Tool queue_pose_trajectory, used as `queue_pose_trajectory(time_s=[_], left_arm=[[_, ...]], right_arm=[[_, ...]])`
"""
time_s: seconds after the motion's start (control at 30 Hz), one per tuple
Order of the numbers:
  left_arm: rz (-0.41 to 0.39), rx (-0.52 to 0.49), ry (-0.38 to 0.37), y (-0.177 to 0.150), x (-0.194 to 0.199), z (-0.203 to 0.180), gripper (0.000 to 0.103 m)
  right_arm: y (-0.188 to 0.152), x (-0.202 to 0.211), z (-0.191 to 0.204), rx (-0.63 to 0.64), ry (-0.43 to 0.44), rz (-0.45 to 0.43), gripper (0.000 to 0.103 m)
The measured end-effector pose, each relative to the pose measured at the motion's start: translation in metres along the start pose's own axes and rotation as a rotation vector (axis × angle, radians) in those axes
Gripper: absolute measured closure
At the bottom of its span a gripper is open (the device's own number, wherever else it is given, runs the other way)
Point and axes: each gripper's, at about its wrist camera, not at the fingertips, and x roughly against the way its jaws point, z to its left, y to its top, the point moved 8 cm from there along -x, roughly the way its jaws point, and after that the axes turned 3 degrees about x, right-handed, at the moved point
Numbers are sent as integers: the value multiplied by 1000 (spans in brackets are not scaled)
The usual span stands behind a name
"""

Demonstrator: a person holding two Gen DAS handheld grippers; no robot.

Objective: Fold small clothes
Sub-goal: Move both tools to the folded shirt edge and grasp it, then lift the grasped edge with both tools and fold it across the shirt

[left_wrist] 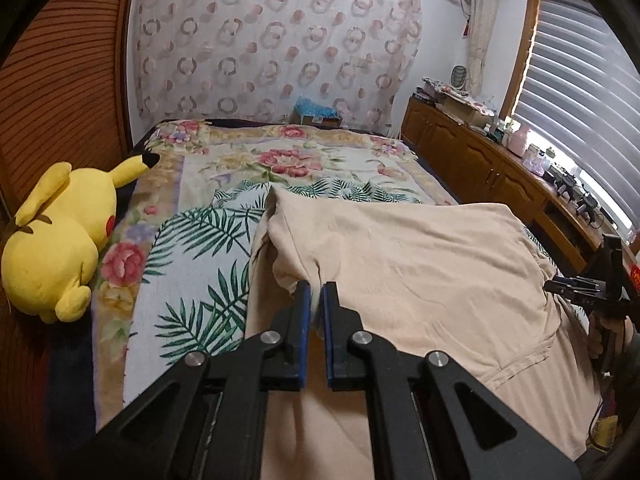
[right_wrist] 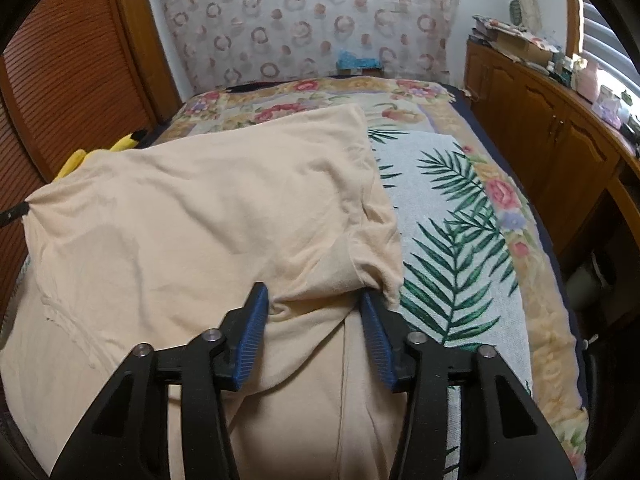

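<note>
Your left claw (left_wrist: 317, 286) is pinched nearly shut on a fold of the beige garment (left_wrist: 400, 264), the cloth gathered into a small peak right at the blue pads. Your right claw (right_wrist: 314, 300) stands about half open; no earlier view is there to show it moving. A bunched ridge of the same garment lies between its pads, the right pad tucked under a hemmed sleeve edge, but you cannot tell from here whether the pads press on the cloth.

The garment is spread across the bed (left_wrist: 280, 160), on the palm-leaf towel (left_wrist: 200, 256) over the floral blanket. From your left claw it stretches away to the right, its long axis running side to side between your two claws, with one corner pointing up the bed ahead of the left claw toward the patterned curtain (left_wrist: 272, 40). In the right wrist view the cloth fans out to the left of that claw, its far left tip pulled taut at the frame edge.

The yellow plush toy (left_wrist: 56, 240) lies well to the left of your left claw, at the bed's edge by the wooden slatted door. The wooden cabinets (right_wrist: 560, 140) run along the right, well apart from the right claw.
</note>
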Motion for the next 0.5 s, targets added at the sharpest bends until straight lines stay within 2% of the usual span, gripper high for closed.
queue_pose_trajectory(time_s=[0.07,0.2,0.4,0.5], left_arm=[[-1,-12,3,3,0,-2,100],[-24,-11,-3,12,5,-3,100],[-36,-13,-9,11,15,-4,100],[-43,-8,-11,9,20,-5,100]], right_arm=[[4,0,-2,12,1,2,70],[9,-1,1,24,37,-4,98],[24,23,5,30,41,-105,100],[28,34,6,34,44,-124,100]])
